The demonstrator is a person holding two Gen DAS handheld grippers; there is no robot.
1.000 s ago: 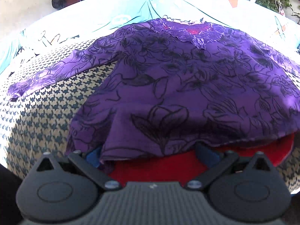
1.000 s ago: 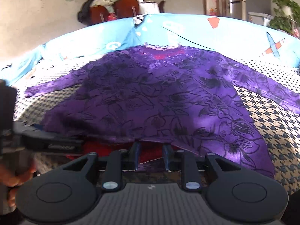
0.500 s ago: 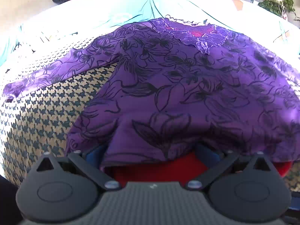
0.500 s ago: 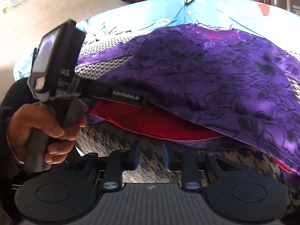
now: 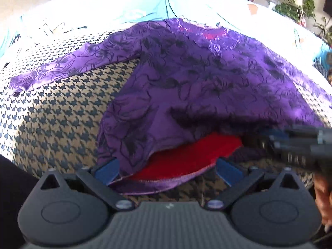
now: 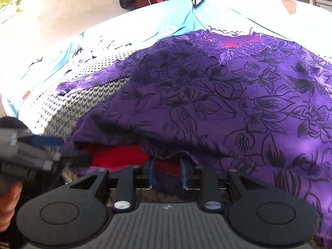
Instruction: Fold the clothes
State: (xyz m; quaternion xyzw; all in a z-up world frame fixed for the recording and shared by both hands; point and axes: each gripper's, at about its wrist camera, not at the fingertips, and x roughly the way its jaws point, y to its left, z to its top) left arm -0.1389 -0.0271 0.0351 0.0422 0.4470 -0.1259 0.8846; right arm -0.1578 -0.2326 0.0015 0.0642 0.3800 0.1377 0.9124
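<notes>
Right gripper (image 6: pixel 167 173) now pinching purple floral blouse (image 6: pixel 217 103) hem, left gripper (image 5: pixel 168 171) jaws spread.

A purple long-sleeved top printed with black flowers (image 6: pixel 217 95), lace-trimmed at its neckline, lies spread front-up across a houndstooth-patterned cover, with the collar at the far end. Its near hem is lifted, showing the red inner lining (image 5: pixel 193 155) beneath the raised edge. One sleeve (image 5: pixel 62 70) stretches out flat to the left over the check cloth.
</notes>
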